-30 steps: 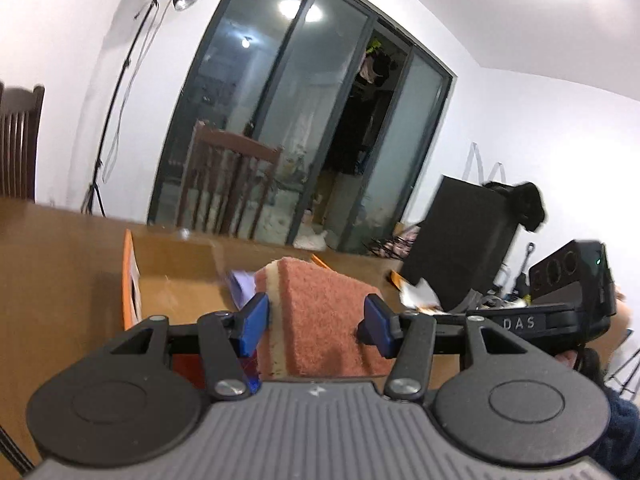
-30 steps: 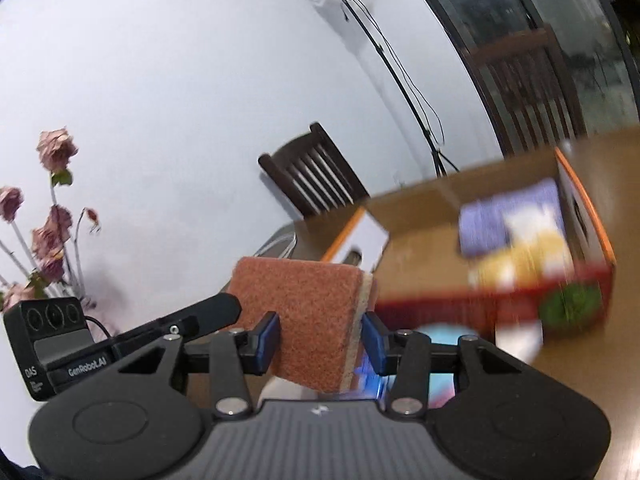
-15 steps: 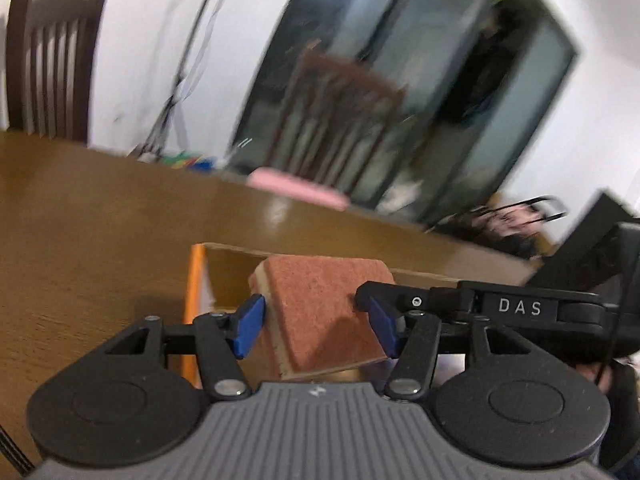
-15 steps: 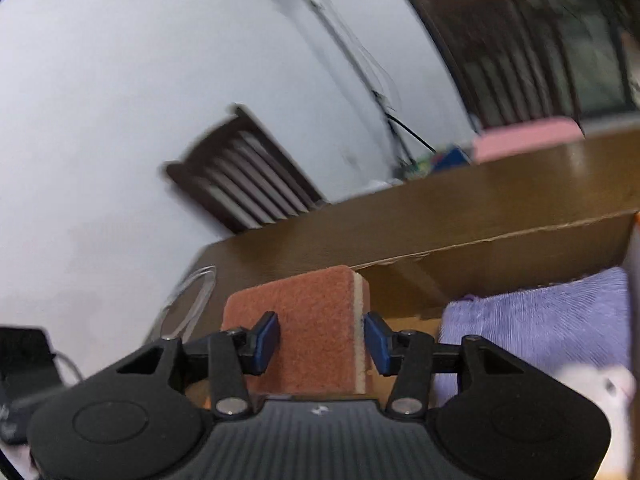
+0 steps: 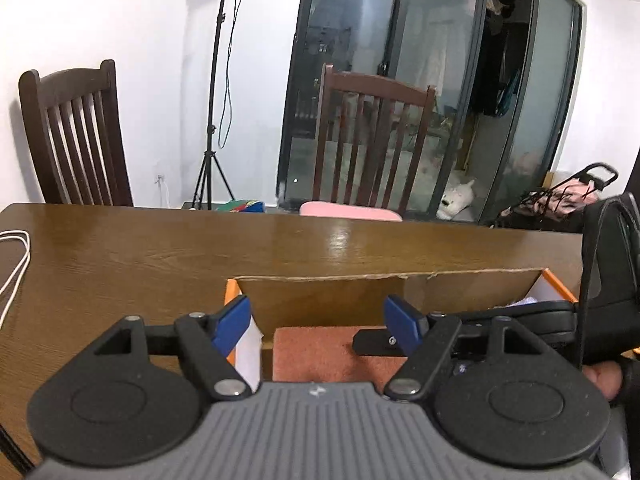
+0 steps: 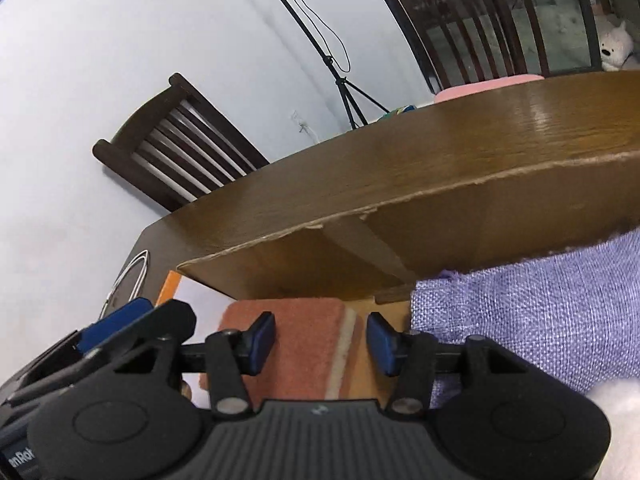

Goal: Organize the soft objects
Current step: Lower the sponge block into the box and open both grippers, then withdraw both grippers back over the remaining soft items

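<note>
Both open hand-held grippers [image 5: 320, 322] [image 6: 320, 338] straddle the sponge [image 6: 296, 336].

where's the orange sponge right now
The orange sponge lies in the cardboard box, at its left end beside the purple cloth, between the open right gripper fingers.

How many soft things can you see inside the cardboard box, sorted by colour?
Orange-brown: 1, the scouring sponge
Purple: 1, the woven cloth
White: 1, a fluffy item at the frame edge, too cropped to identify
Total: 3 in the cardboard box
</note>
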Demonstrator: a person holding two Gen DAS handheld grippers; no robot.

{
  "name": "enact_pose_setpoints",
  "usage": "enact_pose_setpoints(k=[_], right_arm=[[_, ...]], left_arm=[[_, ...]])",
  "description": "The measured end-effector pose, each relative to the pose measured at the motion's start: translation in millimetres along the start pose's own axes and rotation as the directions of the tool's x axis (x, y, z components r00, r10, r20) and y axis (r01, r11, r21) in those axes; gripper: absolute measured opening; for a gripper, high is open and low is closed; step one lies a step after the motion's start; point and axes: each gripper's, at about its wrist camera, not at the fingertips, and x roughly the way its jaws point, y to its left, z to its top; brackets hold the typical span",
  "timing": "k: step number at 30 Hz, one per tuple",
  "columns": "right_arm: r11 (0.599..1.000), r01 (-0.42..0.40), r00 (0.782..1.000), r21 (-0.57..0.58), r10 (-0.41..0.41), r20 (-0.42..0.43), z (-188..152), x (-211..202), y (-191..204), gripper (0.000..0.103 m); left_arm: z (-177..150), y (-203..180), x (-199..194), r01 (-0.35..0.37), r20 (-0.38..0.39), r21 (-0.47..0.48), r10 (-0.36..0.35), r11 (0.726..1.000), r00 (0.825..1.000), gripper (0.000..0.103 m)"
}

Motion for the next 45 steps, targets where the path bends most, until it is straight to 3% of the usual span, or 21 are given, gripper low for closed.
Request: enact_pose_setpoints(k=[5,9,13,16,19,22,25,28,34,40,45], right_arm=[[1.0,-0.027,0.999,0.008,0.026,0.043,2,-6,-3,0.054],[0.999,-0.036,0.997,-0.002,0.036,0.065,2,-10,-4,0.057],[0.999,-0.033,0.991,-0.032,0.037,0.126,0,-19,0,0.059],[0.996,-0.038,0.975,-0.083,0.055,0.216,-2,-38,10,0.059],[0.992,-0.063,0.957,-0.105,0.09,0.275,-8,-75,24,0.061],[0.985,-0.057,0.941,-0.162,0.107,0.32,-23,-124,43,0.069],[0.972,-0.053,0.931,-0.23,0.131,0.34,-56,-172,59,0.071],[0.959,-0.081,0.923,-0.271,0.175,0.343,-104,-216,62,0.079],[0.942,0.008,0.924,-0.335,0.121,0.364,-206,-276,49,0.085],[0.919,0.141,0.919,-0.368,0.017,0.394,-293,-297,41,0.087],[0.936,0.13,0.932,-0.327,-0.003,0.362,-334,-299,27,0.087]], left_arm=[[-3,3,1,0.011,0.014,-0.008,-0.011,1.0,1.0,0.078],[-8,4,-14,0.026,0.102,-0.012,-0.024,1.0,0.994,0.081],[-12,8,-56,0.039,0.179,-0.033,-0.033,0.999,0.983,0.085],[-16,5,-97,0.012,0.203,0.007,-0.013,1.0,0.979,0.086],[-28,3,-142,-0.012,0.241,0.016,0.008,1.0,0.971,0.094],[-43,1,-180,-0.021,0.251,0.013,0.017,1.0,0.968,0.094],[-63,-7,-213,-0.051,0.266,0.02,0.044,0.998,0.963,0.095],[-89,-14,-242,-0.045,0.269,0.005,0.042,0.999,0.962,0.097],[-155,-35,-294,-0.051,0.275,0.062,0.032,0.997,0.961,0.099],[-213,-45,-331,0.02,0.25,0.062,-0.035,0.998,0.968,0.101],[-236,-46,-329,-0.003,0.206,0.081,-0.013,0.997,0.979,0.101]])
